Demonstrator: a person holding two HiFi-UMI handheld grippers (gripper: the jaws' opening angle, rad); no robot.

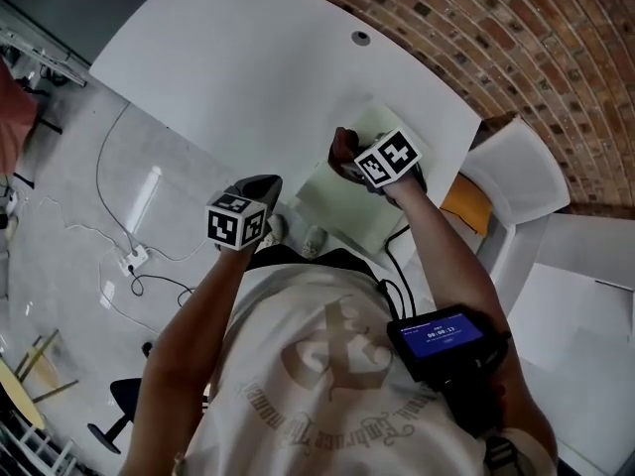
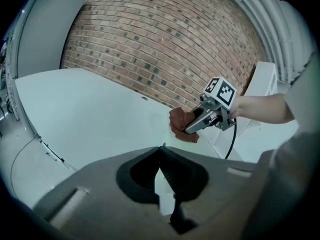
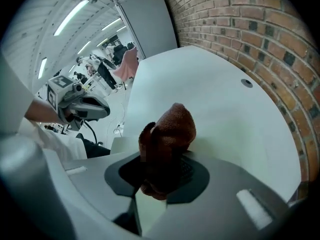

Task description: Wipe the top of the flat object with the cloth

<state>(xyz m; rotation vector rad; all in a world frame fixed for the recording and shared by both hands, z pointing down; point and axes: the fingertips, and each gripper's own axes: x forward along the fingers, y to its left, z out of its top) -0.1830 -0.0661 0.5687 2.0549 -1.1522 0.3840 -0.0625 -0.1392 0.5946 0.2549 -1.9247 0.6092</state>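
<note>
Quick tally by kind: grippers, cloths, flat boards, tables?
handheld two-jaw grippers: 2, the left gripper and the right gripper
brown terry cloth, bunched in the right gripper's jaws: 1
pale green flat board: 1
white rounded table: 1
Total: 5

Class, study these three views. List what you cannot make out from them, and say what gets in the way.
Whether the cloth touches the flat object: head view, the right claw covers the contact; right gripper view, the bunched cloth hides it.
The flat object's full outline: head view, the right claw and forearm lie over it.
Print on the forearm screen: head view, too small.
</note>
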